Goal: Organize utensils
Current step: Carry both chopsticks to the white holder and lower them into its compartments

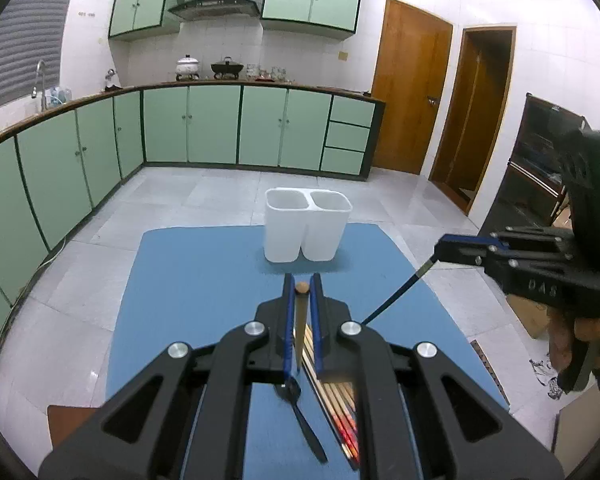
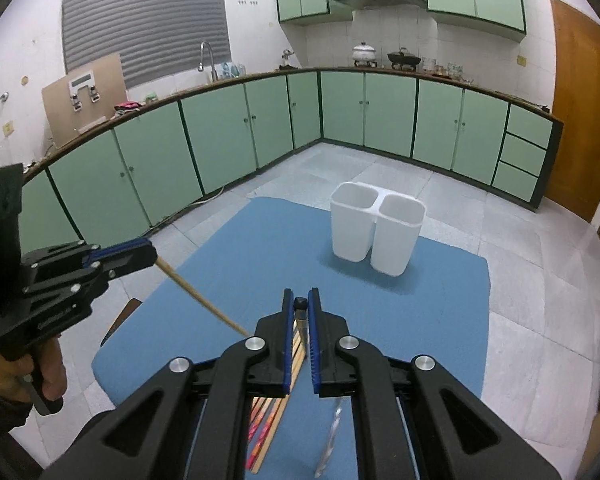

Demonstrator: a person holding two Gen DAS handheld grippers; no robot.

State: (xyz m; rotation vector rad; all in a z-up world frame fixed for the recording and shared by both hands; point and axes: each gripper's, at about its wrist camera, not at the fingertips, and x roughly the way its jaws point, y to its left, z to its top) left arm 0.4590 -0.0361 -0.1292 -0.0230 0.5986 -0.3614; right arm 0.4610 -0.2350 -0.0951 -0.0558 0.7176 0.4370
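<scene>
My left tool (image 1: 301,292) clamps a wooden-handled spoon (image 1: 300,320), my right tool (image 2: 301,304) a black-handled utensil (image 2: 300,312), both above the blue-covered counter (image 1: 204,280), chopsticks (image 1: 340,408) beneath, white two-compartment holder (image 1: 306,224) standing beyond.

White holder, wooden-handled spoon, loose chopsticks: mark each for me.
White holder (image 1: 284,236): left wrist view, front wall of its left cup.
Wooden-handled spoon (image 1: 300,320): left wrist view, wooden handle between the tool's fingers.
Loose chopsticks (image 2: 260,432): right wrist view, patterned ends on the mat.
</scene>
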